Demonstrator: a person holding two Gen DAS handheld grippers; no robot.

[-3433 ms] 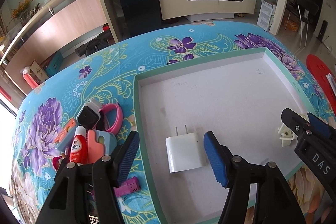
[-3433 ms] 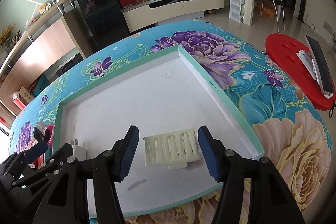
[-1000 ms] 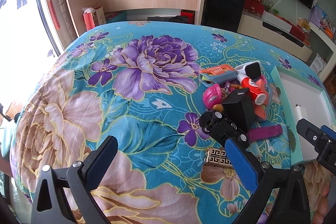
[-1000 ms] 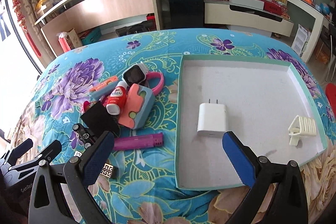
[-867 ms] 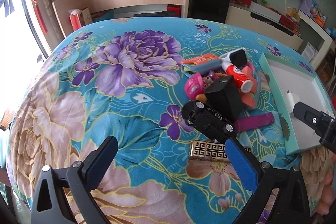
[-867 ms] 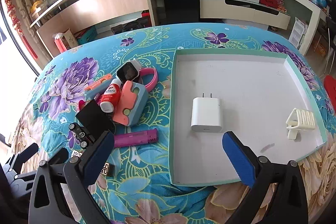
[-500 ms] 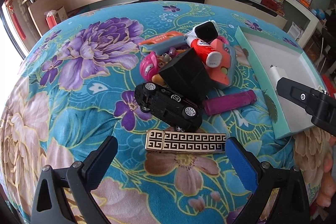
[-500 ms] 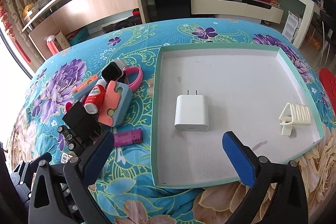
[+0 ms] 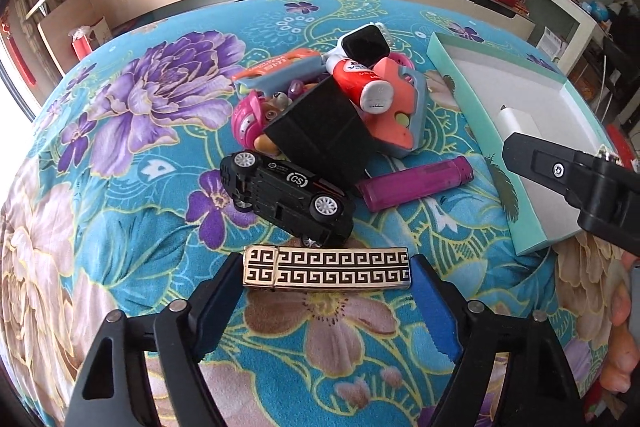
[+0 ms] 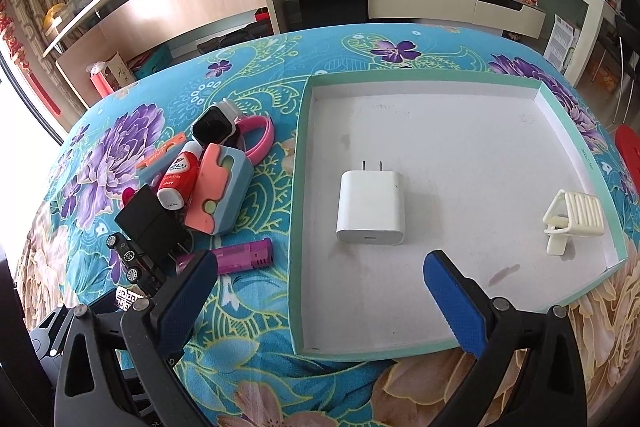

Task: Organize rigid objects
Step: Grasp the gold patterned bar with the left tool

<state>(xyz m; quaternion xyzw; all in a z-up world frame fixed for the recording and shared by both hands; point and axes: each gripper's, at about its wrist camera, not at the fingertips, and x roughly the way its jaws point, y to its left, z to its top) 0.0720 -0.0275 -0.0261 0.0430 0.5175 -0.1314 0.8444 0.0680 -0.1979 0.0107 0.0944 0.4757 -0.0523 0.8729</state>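
Note:
A black-and-gold patterned bar (image 9: 326,266) lies flat on the floral cloth, its ends just inside the two blue pads of my left gripper (image 9: 326,297), which stands open around it. Behind it lie a black toy car (image 9: 286,197), a black box (image 9: 324,139), a purple lighter (image 9: 416,183) and a pile with a red tube (image 9: 360,83) and a watch (image 9: 366,45). My right gripper (image 10: 320,291) is open and empty over the near edge of the white tray (image 10: 298,163), which holds a white charger (image 10: 370,207) and a cream rack (image 10: 572,217).
The tray (image 9: 486,151) also shows at the right of the left wrist view, with the right gripper's body (image 9: 580,183) over it. The table's rounded edge runs close below both grippers. A red stool (image 10: 628,147) stands past the table's right edge.
My left gripper has swung from the bare left part of the table to the pile and dropped around the patterned bar. My right gripper has drawn back from the tray with jaws wide.

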